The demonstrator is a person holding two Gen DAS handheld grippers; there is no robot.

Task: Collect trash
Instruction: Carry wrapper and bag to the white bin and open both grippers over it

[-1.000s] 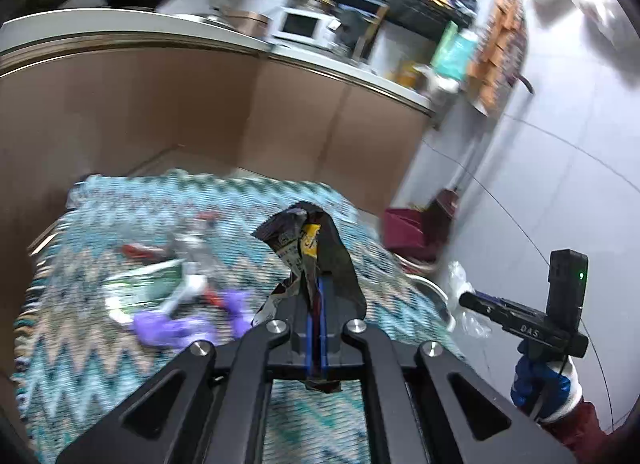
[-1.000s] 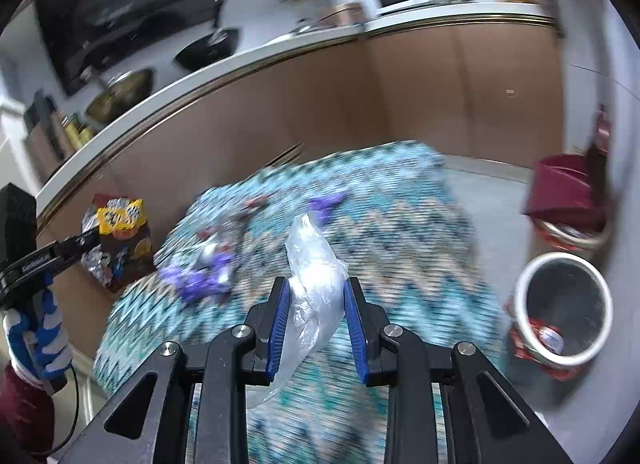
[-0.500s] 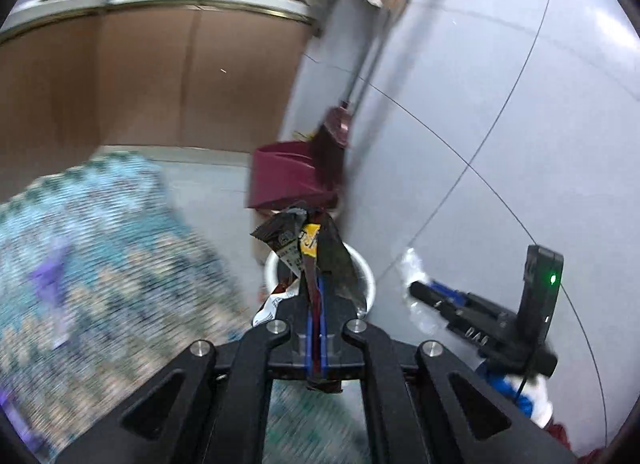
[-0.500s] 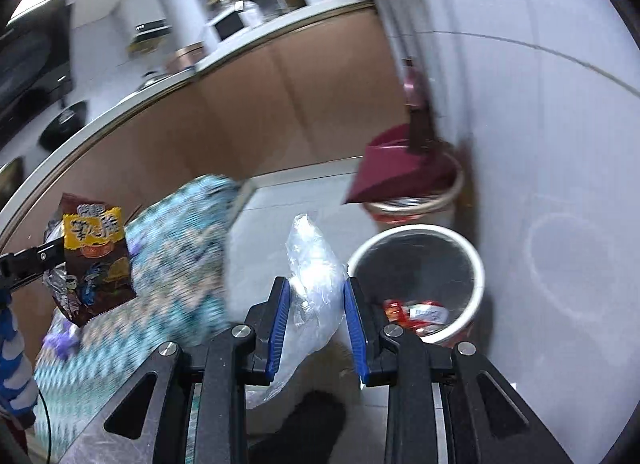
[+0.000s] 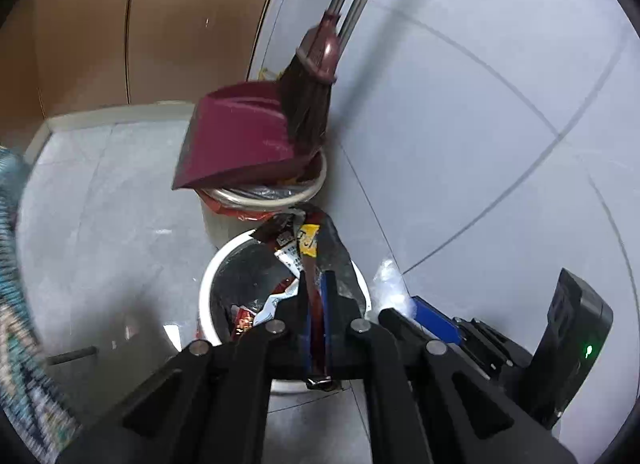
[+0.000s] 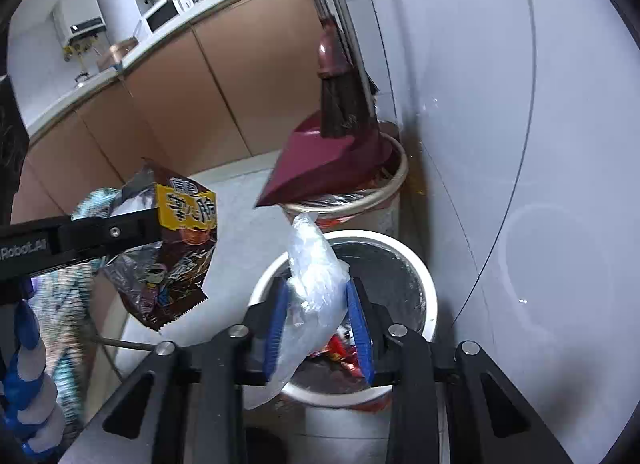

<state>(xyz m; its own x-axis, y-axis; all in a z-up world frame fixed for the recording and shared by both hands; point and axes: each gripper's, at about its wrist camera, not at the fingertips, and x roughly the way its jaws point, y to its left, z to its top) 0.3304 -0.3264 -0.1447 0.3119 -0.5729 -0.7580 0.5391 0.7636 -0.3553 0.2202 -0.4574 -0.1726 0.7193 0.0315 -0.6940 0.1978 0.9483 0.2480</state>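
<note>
left gripper (image 5: 316, 284) was clamped nearly closed on a snack wrapper (image 5: 308, 240), a dark foil packet with a yellow label, its blue pads pressed to either side of the wrapper's lower edge. in the left wrist view the wrapper hung directly over the open white bin (image 5: 208, 288), which already held red and white trash at the bottom. right gripper (image 6: 316, 304) was partly open around a crumpled clear bag (image 6: 316, 276), both blue pads (image 6: 356, 316) touching its sides; the bag stood up above the fingers and trailed down below them, over the bin (image 6: 424, 288). from the right wrist view the wrapper (image 6: 176, 248) sat left of the bin's rim rather than over it. behind the bin stood a second bin (image 6: 396, 183) with a maroon dustpan (image 6: 328, 159) resting on its rim and a broom (image 6: 340, 103) propped against the wall. a chevron cloth (image 5: 8, 223) showed blurred at far left.
</note>
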